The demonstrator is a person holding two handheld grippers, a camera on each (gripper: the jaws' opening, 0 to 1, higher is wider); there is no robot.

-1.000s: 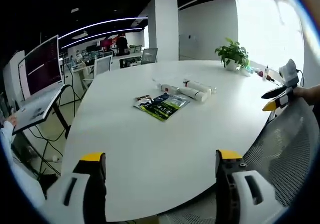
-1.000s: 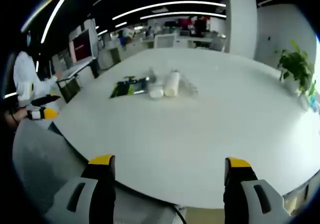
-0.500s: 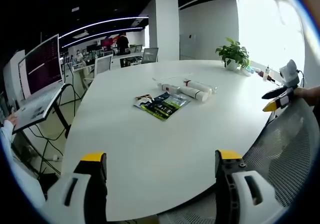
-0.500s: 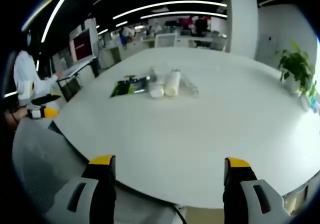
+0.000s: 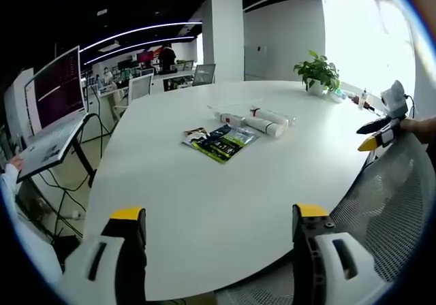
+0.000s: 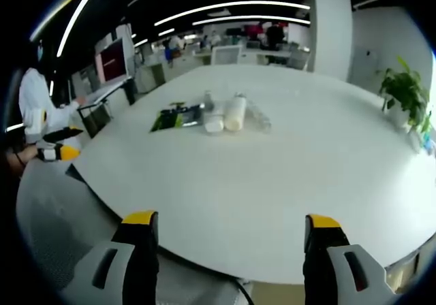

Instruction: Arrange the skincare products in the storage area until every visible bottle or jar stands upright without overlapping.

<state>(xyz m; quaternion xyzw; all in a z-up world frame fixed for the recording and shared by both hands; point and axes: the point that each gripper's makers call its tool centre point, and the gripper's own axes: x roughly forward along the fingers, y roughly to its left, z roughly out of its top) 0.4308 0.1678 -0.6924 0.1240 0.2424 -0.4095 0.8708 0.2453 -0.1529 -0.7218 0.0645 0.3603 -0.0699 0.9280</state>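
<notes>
Your grippers, left (image 5: 214,233) and right (image 6: 228,240), hang spread and empty off the tabletop's (image 6: 286,182) near edge; reach for the toppled bottles (image 6: 226,116) mid-table.

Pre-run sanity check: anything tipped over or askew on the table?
Yes. The white bottles lie on their sides mid-table instead of upright, bunched beside the green sachets. Both grippers, left and right, are open at the near edge.

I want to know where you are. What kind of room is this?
Probably an open-plan office: a big round white table, a mesh office chair, a monitor on a stand, and rows of desks behind.
</notes>
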